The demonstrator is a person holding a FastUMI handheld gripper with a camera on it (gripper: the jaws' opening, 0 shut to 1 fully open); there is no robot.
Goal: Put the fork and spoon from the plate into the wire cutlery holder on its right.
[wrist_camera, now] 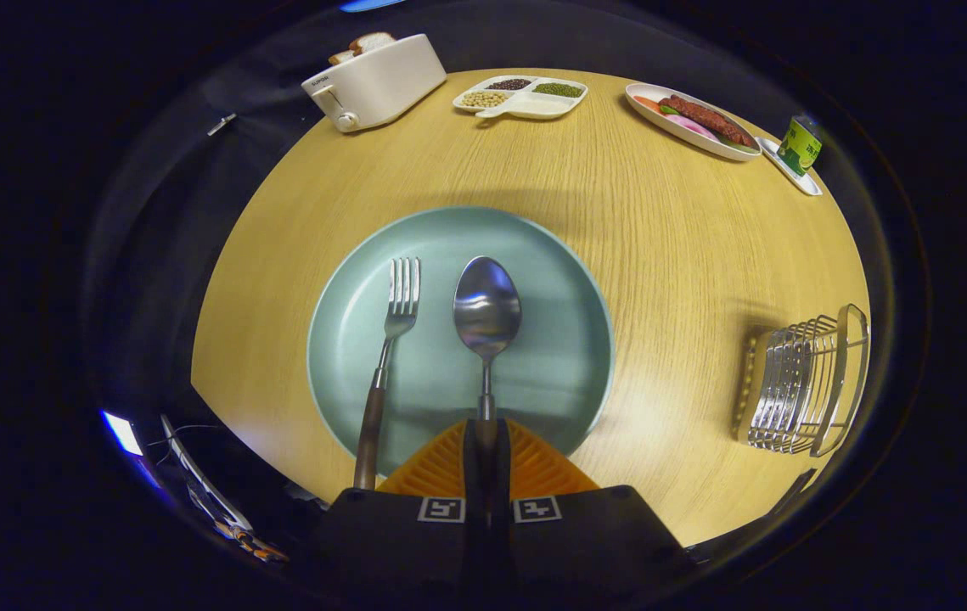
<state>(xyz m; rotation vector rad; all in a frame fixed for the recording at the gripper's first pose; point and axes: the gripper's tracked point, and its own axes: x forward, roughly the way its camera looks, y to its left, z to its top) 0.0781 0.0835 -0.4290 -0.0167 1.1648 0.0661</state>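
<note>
So I've got the gripper (486, 441) clamped on the spoon (487, 310) handle, both fingers squeezed in tight on it right at the near rim of the plate (551, 356). The spoon bowl lies mid-plate, pointing away from me. The fork (388, 356) lies on the plate just left of the spoon, its handle hanging over the near rim. The wire cutlery holder (801, 382) sits well off to the plate's right on the table (687, 246). Past the plate there's a toaster (374, 81), a divided dish (521, 95) and a food tray (691, 120)
</note>
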